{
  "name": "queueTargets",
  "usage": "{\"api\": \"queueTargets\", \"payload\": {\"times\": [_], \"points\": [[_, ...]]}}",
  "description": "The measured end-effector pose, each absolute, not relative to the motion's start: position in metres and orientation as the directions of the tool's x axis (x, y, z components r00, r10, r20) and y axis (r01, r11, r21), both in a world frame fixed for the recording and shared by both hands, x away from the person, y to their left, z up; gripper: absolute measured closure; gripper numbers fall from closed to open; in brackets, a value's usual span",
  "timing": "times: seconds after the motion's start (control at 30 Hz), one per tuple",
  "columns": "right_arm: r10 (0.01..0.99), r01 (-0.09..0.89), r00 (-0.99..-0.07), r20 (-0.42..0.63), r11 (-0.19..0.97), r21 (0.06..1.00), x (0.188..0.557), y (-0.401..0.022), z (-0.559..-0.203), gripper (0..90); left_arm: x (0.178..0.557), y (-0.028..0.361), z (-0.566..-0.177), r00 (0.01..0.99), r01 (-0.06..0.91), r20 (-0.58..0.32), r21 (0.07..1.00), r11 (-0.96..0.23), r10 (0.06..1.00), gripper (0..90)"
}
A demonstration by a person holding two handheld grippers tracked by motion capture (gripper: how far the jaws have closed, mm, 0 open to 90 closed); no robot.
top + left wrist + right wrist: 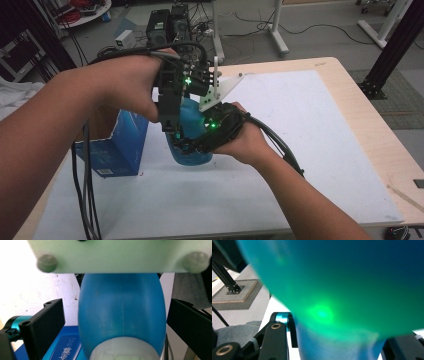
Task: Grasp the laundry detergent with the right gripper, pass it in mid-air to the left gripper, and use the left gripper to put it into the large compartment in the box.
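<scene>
A blue plastic bottle (191, 116) stands upright on the white mat, its base (190, 158) down. My right gripper (194, 145) comes in from the right and is shut on the bottle's lower body (337, 290), which looms very close and glows green from an indicator light. My left gripper (174, 131) points down over the bottle from above. In the left gripper view the bottle (122, 312) sits between the black jaws with a gap at the left jaw, and its pale ribbed cap (123, 351) is nearest the camera. The left jaws are open.
An open blue carton (120, 145) stands on the mat just left of the bottle, also seen below it as a carton (62, 347). The white mat (310, 125) covers a wooden table (372, 130). Cables hang over the near left edge. Computer gear sits on the floor beyond.
</scene>
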State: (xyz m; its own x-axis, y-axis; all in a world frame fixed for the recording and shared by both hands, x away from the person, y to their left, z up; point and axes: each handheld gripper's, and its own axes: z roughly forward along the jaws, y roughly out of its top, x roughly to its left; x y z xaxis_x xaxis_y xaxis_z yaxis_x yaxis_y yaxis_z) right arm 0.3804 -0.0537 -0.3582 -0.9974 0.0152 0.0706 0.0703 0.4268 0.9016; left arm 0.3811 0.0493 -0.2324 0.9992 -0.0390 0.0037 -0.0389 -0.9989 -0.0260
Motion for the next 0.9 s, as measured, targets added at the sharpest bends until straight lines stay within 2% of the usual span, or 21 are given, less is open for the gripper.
{"api": "queueTargets", "payload": {"times": [0.9], "points": [[0.02, 0.071, -0.997, 0.069, 0.425, 0.902, 0.3815, -0.0527, -0.3592, 46.6, 0.3795, 0.0476, -0.2343, 0.998, -0.052, 0.018, -0.038, -0.998, -0.053, 4.8]]}}
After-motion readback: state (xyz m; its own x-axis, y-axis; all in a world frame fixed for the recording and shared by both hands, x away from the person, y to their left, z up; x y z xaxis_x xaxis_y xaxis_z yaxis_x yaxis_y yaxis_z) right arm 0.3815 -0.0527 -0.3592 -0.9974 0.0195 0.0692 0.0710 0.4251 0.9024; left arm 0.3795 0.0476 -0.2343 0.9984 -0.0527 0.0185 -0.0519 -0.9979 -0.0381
